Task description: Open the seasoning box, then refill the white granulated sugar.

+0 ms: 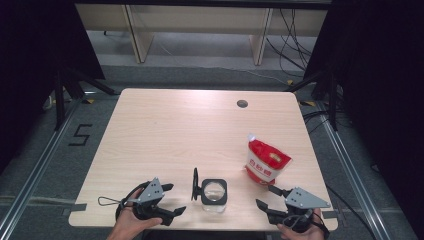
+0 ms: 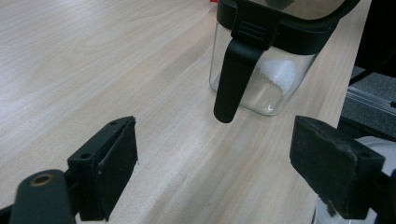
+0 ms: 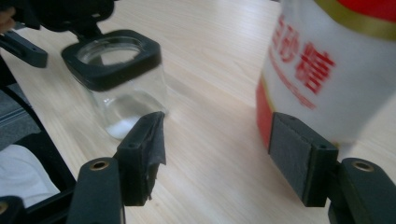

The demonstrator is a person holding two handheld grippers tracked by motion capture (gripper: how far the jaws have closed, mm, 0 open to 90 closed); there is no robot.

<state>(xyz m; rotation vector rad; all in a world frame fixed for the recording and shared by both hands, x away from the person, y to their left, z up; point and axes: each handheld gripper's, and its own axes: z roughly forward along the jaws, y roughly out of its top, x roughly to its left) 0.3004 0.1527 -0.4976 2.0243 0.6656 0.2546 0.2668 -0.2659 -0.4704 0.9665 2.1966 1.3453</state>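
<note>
A: Closest in, the left gripper [image 1: 170, 202] sits at the near table edge, its matte black, blocky jaws spread wide with only bare wood between them.

B: And ahead of those jaws stands the glass jar [image 2: 261, 79], square-sided and clear, with a thick black plastic collar. A little white powder [image 2: 280, 74] lies in its bottom.

A: From above, the jar [image 1: 214, 195] stands between the two grippers, near the front edge. Its round black lid [image 1: 195, 184] is flipped up on the left side, standing on edge.

B: A smooth black tab [image 2: 233, 79] hangs down the jar's near wall in the left gripper view.

A: Over to the right gripper [image 1: 267, 197]: jaws apart, nothing clamped, the pads rough and a bit frayed.

B: Just beyond it, the sugar pouch [image 1: 266, 161], glossy red and white plastic, stands upright with its top corner torn open. Red characters run down its white face [image 3: 303, 60].

A: The pouch stands right of the jar, apart from it.

B: The table [image 1: 175, 125] is pale wood grain, with a dark round cable hole [image 1: 242, 103] near the far edge.
</note>
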